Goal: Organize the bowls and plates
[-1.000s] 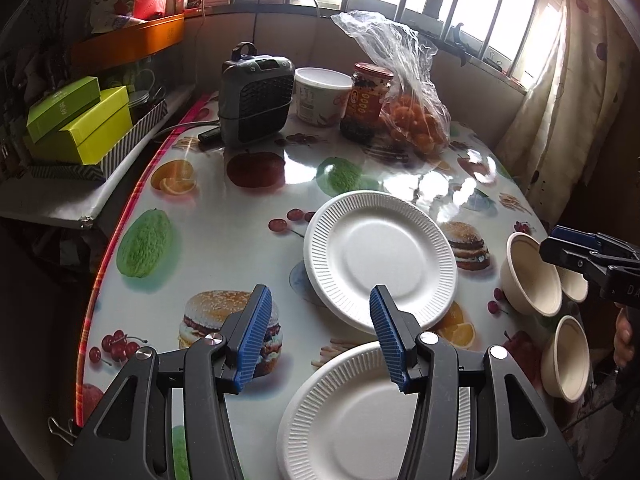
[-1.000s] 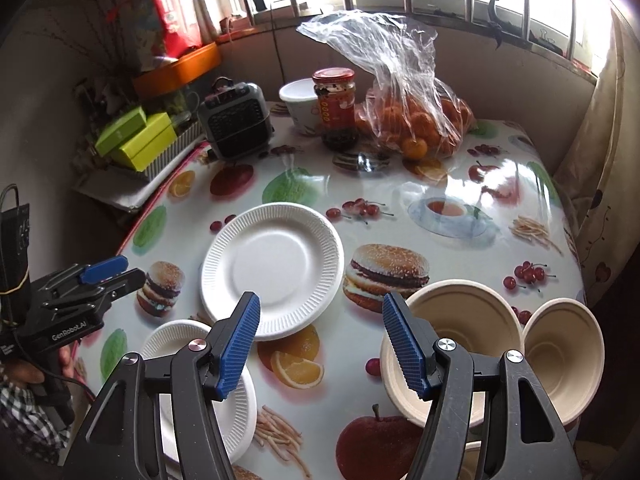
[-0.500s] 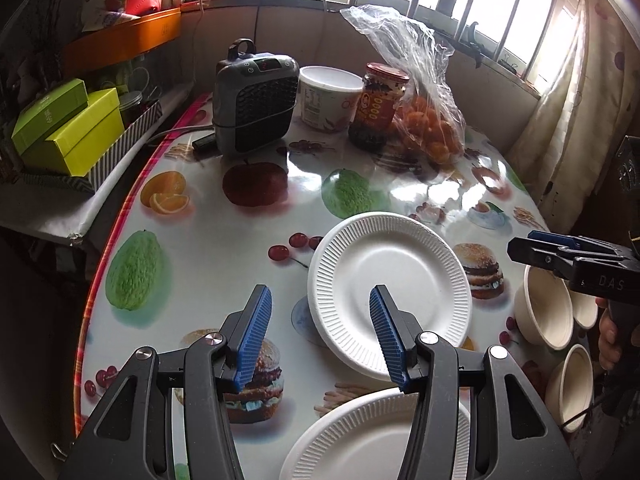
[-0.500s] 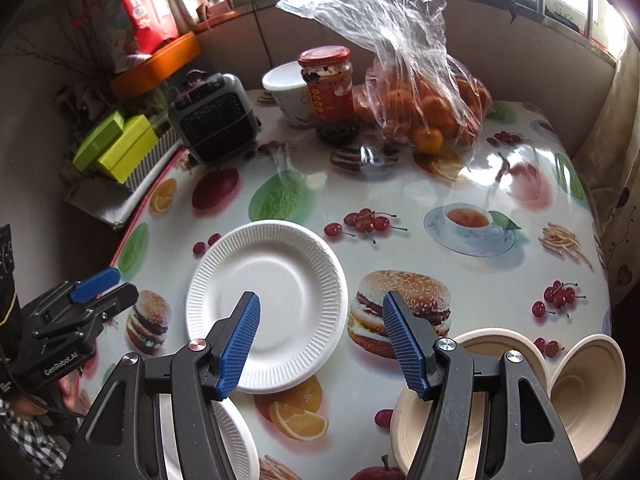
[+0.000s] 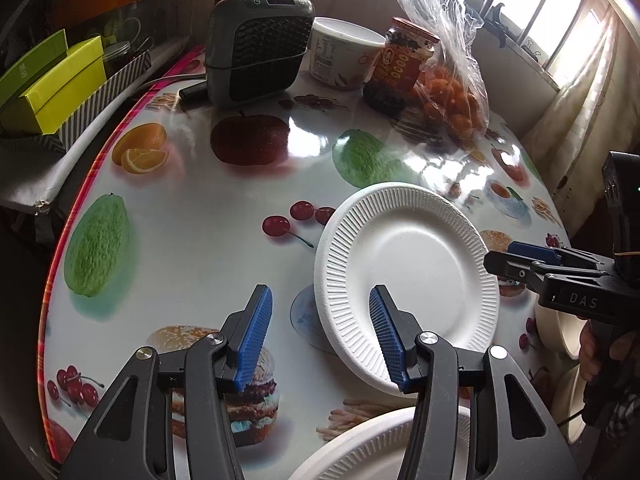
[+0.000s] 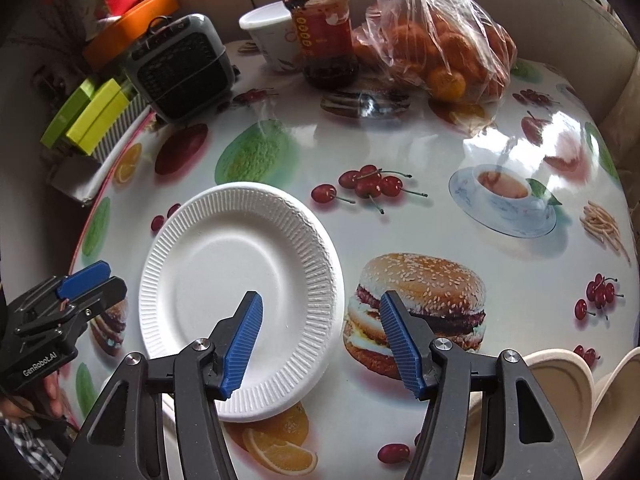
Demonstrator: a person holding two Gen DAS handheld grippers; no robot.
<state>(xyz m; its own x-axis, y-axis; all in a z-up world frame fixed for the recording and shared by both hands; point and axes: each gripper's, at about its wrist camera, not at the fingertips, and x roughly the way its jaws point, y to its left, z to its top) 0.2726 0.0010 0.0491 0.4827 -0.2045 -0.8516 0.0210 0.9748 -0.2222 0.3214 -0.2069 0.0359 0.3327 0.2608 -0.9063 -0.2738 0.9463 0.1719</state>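
A white ribbed paper plate [image 5: 408, 264] [image 6: 240, 280] lies flat on the fruit-print table. My left gripper [image 5: 319, 294] hovers open over the plate's left rim, holding nothing. My right gripper [image 6: 321, 298] hovers over the plate's right rim. Its jaws are closing, and the pads press on nothing. Each gripper shows in the other's view: the right gripper [image 5: 520, 260] by the plate's right side, the left gripper [image 6: 84, 280] by its left. A second white plate [image 5: 360, 448] lies nearer, half hidden under my left fingers. Beige bowls [image 6: 560, 384] [image 5: 556, 332] sit at the near right.
At the table's far side stand a grey fan heater [image 5: 256, 48], a white tub [image 5: 340, 52], a red-lidded jar [image 5: 400, 64] and a plastic bag of oranges [image 5: 452, 92]. Yellow-green boxes [image 5: 48, 80] rest on a shelf beyond the table's left edge.
Both grippers moved forward and down toward the far plate, which now looks larger. The near plate and bowls slid toward the bottom of the views. The right jaws narrowed slightly.
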